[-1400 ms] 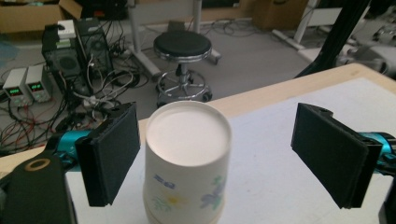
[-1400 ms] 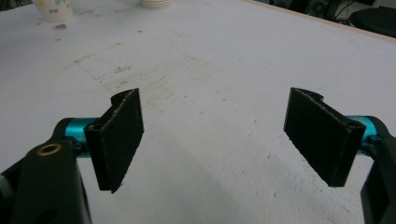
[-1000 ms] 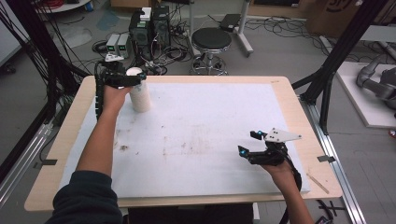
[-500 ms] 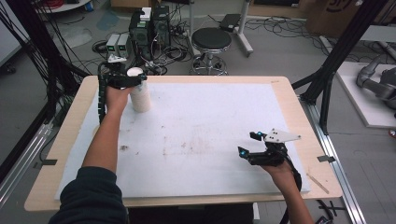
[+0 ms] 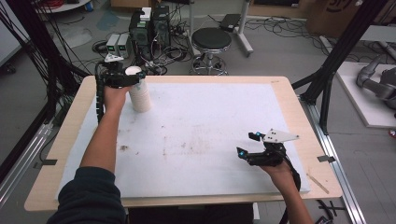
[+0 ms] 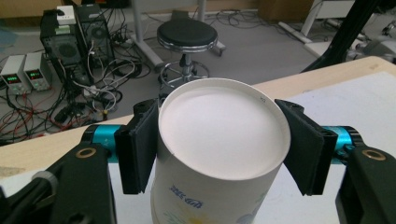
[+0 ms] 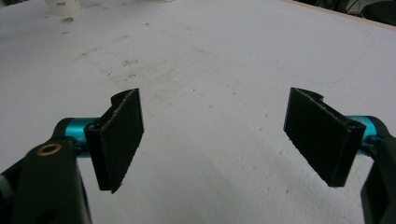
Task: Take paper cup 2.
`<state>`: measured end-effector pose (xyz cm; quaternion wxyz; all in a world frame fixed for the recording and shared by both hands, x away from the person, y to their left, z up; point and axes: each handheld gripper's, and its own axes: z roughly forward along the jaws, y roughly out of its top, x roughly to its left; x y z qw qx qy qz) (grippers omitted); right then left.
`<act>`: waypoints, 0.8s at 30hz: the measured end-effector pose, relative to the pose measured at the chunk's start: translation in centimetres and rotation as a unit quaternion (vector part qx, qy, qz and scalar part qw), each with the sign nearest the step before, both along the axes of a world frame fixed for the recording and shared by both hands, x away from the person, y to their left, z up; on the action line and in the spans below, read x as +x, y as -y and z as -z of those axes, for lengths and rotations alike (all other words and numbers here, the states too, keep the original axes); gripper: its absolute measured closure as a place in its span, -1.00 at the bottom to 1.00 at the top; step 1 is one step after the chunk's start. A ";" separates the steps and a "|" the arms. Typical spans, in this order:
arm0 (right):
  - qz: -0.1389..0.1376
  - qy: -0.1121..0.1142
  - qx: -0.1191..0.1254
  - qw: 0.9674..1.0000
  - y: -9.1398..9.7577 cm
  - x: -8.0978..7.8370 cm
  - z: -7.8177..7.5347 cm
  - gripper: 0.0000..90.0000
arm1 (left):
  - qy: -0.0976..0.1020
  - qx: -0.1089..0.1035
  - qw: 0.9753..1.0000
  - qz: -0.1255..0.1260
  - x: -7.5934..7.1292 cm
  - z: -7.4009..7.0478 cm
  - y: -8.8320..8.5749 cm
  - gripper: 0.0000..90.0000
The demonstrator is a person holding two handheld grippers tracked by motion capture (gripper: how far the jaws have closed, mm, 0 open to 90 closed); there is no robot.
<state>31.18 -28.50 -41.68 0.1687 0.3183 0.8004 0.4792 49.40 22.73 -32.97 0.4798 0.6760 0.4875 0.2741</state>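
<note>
Gripping the Paper Cup at the Far Left Corner

Closing on the paper cup (image 6: 219, 154) is the step in hand: the left gripper (image 6: 219, 144) has just been drawing its jaws in, and the left gripper view shows the cup between them, both black pads lying against its wall just under the rim. It looks pinched, though lightly. The cup stands upright on the white mat (image 5: 205, 135) near the far left corner of the table (image 5: 285, 86), with printed markings on its side; whether anything is in it I cannot tell.

At the near right, the right gripper (image 7: 215, 135) hovers over bare mat, well apart from the cup, its jaws spread with nothing between them.

The next move probably calls for a straight, gentle lift. A thin paper wall will likely buckle if squeezed harder, and a tilt could slip the cup out of the pads.
</note>
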 end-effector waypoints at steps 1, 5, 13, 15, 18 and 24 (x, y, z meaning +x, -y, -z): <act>0.000 0.000 0.000 1.000 0.0 0.0 0.0 -0.54 | 0.005 -0.003 1.000 0.000 -0.1 -0.1 0.0 -0.24; -0.001 -0.001 0.001 1.000 0.1 0.0 0.0 -0.54 | 0.020 -0.017 1.000 -0.002 -0.6 -0.7 -0.3 -0.23; -0.001 0.000 0.002 1.000 -0.1 0.0 0.0 -0.54 | 0.063 -0.039 0.997 -0.010 -2.2 -2.5 -1.1 -0.21; -0.002 -0.002 0.002 1.000 -0.2 -0.1 -0.1 -0.54 | 0.076 -0.052 0.996 -0.011 -2.7 -3.1 -1.5 -0.20; -0.002 -0.001 0.001 1.000 -0.2 -0.1 -0.1 -0.54 | 0.095 -0.057 0.994 -0.006 -3.5 -4.3 -2.0 -0.20; -0.001 -0.001 0.001 1.000 -0.2 -0.1 -0.1 -0.54 | 0.128 -0.065 0.990 0.010 -5.3 -6.6 -2.5 -0.20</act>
